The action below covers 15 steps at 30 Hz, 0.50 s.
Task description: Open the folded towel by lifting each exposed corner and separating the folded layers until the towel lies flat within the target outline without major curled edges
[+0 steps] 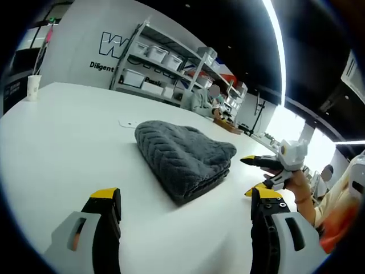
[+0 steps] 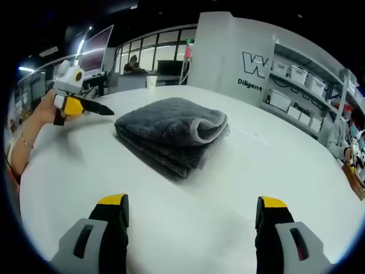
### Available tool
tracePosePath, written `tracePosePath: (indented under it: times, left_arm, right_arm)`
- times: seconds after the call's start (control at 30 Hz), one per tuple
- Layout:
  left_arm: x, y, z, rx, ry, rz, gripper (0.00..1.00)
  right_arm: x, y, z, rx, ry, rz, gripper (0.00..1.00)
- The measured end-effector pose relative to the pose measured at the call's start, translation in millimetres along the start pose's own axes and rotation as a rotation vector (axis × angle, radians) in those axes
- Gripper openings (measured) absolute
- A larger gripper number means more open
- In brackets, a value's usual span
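Note:
A dark grey towel [image 1: 182, 154] lies folded in thick layers on the white table [image 1: 68, 148]. In the right gripper view the towel [image 2: 168, 128] has a rolled fold at its right end and stacked edges facing me. My left gripper [image 1: 185, 197] is open, low over the table just short of the towel's near end. My right gripper [image 2: 192, 201] is open too, a little back from the stacked edges. In the left gripper view the right gripper [image 1: 268, 171] comes in beside the towel's right end. In the right gripper view the left gripper [image 2: 80, 105] is held in a hand to the towel's left.
A paper cup [image 1: 33, 87] stands near the table's far edge, also the cup [image 2: 151, 81]. Metal shelves with plastic bins [image 1: 165, 57] line the wall behind. A faint corner mark [image 1: 126, 123] is on the table past the towel. People sit at a desk [image 1: 222, 111] beyond.

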<state>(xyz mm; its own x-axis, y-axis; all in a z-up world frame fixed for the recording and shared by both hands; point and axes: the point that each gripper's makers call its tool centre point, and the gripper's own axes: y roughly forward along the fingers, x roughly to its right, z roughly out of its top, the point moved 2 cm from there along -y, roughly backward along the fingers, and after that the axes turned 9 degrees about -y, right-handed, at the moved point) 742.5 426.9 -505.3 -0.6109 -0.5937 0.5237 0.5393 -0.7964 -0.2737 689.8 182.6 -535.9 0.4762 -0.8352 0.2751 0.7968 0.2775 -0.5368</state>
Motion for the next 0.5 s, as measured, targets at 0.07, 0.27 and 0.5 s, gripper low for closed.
tracePosePath:
  times: [0.07, 0.27, 0.5]
  left_arm:
    - [2.4, -0.5, 2.9, 0.013, 0.013, -0.003, 0.94]
    - [4.9, -2.3, 6.9, 0.02, 0.065, 0.017, 0.94]
    - [11.6, 3.6, 7.5, 0.023, 0.095, 0.011, 0.95]
  right_arm:
    - [0.3, -0.4, -0.3, -0.002, -0.002, -0.002, 0.92]
    - [3.1, -1.6, -0.9, 0.0, 0.009, -0.005, 0.92]
    - [5.5, -6.9, -0.3, 0.002, 0.018, -0.014, 0.92]
